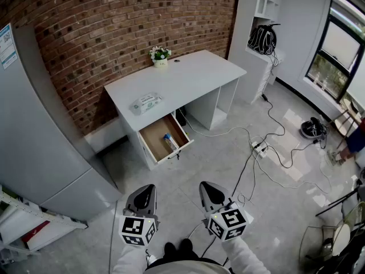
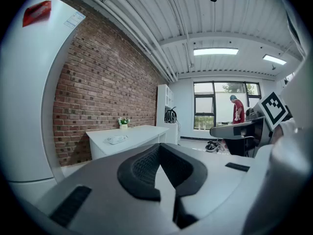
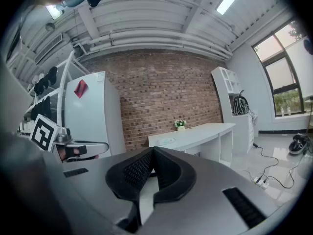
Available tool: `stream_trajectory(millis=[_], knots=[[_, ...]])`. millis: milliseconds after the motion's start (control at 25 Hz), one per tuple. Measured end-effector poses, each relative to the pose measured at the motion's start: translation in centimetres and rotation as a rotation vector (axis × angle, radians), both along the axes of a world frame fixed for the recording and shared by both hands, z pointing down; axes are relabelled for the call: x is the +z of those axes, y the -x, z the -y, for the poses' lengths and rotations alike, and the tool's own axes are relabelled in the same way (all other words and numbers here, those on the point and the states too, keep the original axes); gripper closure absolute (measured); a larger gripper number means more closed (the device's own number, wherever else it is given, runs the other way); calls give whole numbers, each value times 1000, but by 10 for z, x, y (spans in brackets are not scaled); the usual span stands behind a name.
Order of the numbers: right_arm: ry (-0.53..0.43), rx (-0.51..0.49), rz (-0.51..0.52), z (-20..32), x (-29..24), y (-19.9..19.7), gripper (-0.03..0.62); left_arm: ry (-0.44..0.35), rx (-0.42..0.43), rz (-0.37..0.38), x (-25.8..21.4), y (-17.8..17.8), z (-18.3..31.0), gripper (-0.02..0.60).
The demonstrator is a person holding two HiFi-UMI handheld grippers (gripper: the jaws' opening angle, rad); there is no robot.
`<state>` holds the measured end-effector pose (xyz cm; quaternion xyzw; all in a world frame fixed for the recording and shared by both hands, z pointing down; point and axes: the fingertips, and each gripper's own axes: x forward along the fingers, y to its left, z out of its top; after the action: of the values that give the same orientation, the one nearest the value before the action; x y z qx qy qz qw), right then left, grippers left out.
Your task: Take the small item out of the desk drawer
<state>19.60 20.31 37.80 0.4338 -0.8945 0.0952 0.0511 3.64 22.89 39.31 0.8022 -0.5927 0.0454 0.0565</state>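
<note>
The white desk [image 1: 188, 76] stands against the brick wall, and its drawer [image 1: 153, 143] is pulled out toward me. Inside lies a small blue-and-white item [image 1: 170, 142]. Both grippers hang low in the head view, well short of the drawer and above the floor. My left gripper [image 1: 147, 189] is shut with nothing in it; its dark pads [image 2: 146, 166] meet at the tip. My right gripper [image 1: 206, 187] is shut and empty too, with its pads [image 3: 168, 173] closed together. From the gripper views the desk [image 3: 195, 131] is seen far off; the drawer's inside is hidden there.
A tissue pack [image 1: 146, 103] and a small potted plant [image 1: 160, 55] sit on the desk. A grey fridge [image 1: 40, 141] stands at the left. Cables and a power strip [image 1: 258, 148] lie on the floor at the right. A person [image 2: 238, 110] stands near the window.
</note>
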Motion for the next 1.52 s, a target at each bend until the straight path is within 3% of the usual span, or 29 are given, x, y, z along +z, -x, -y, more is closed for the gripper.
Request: stream_trajectory(millis=[440,1120,1520], knots=[[28,-16,39,-1,2,-5,568,23,-27,-6,5,-6,-4,565],[-32,-58,62,4,-16,-15,563,2,-55,6,-4,-21,-7,565],[12,-80,58,18,-4,-16,479,24,-58,12,3,-26,3,565]])
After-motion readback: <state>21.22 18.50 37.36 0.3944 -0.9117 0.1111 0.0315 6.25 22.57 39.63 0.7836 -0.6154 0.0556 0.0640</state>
